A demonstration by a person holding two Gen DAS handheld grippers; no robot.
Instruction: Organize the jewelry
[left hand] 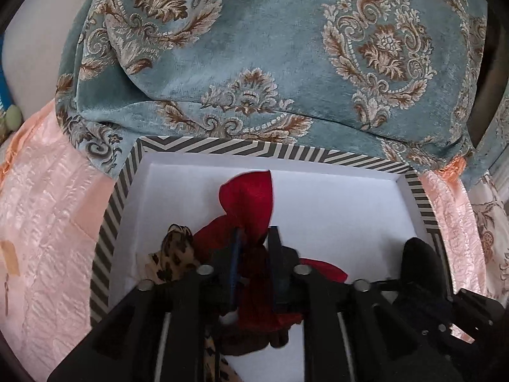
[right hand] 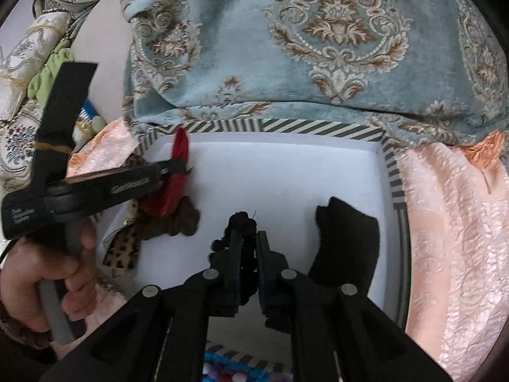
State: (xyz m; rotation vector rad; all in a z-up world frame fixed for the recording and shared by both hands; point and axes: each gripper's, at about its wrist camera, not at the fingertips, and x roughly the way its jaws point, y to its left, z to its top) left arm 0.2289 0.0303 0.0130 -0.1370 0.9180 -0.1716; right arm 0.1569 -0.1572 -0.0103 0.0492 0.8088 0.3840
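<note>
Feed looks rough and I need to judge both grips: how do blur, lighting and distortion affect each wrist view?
Left wrist view: fisheye bends the striped box rim; flat soft light, no glare; the red bow is slightly smeared at its edges. Right wrist view: same bowing; the left gripper is motion-blurred, its lettering unreadable; the black beaded piece between the right gripper fingers is dark with little detail.

One striped box, one red cloth, two leopard-print pieces, one brown piece, two black pieces.
</note>
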